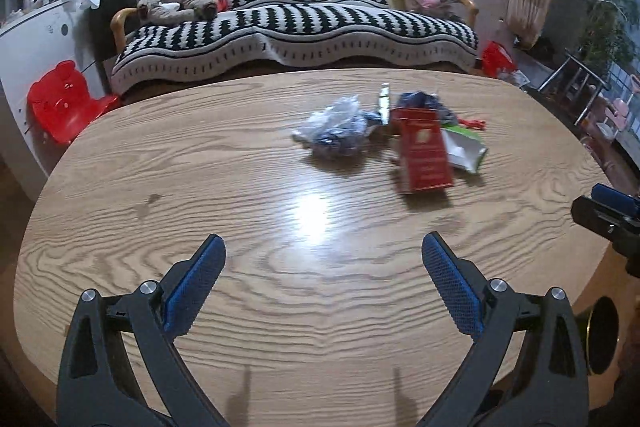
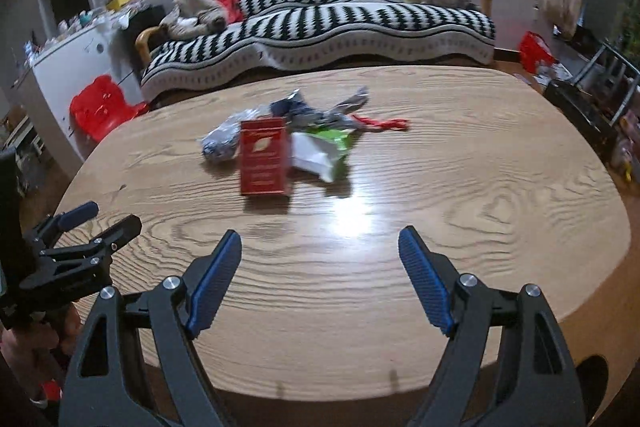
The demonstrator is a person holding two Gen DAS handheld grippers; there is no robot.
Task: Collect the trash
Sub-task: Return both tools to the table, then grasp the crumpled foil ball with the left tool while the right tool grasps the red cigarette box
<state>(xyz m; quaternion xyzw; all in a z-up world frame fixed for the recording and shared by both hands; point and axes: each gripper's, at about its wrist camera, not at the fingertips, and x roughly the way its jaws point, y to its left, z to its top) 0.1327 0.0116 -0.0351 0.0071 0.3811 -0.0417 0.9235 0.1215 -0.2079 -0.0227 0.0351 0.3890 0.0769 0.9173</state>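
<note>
A pile of trash lies on the far half of the oval wooden table (image 1: 200, 187): a red box (image 1: 424, 155) (image 2: 263, 159), a crumpled clear-and-blue plastic bag (image 1: 336, 127) (image 2: 222, 141), a white-and-green wrapper (image 1: 466, 147) (image 2: 324, 151), a dark blue wrapper (image 1: 424, 103) (image 2: 304, 111) and a red strip (image 2: 380, 123). My left gripper (image 1: 323, 243) is open and empty above the near table, short of the pile. My right gripper (image 2: 320, 239) is open and empty, also short of the pile. The left gripper shows at the left edge of the right wrist view (image 2: 72, 243).
A sofa with a black-and-white striped cover (image 1: 288, 27) stands behind the table. A red plastic chair (image 1: 64, 103) and a white cabinet (image 1: 36, 43) are at the left. A red bag (image 1: 498, 61) and metal racks (image 1: 580, 83) stand at the right.
</note>
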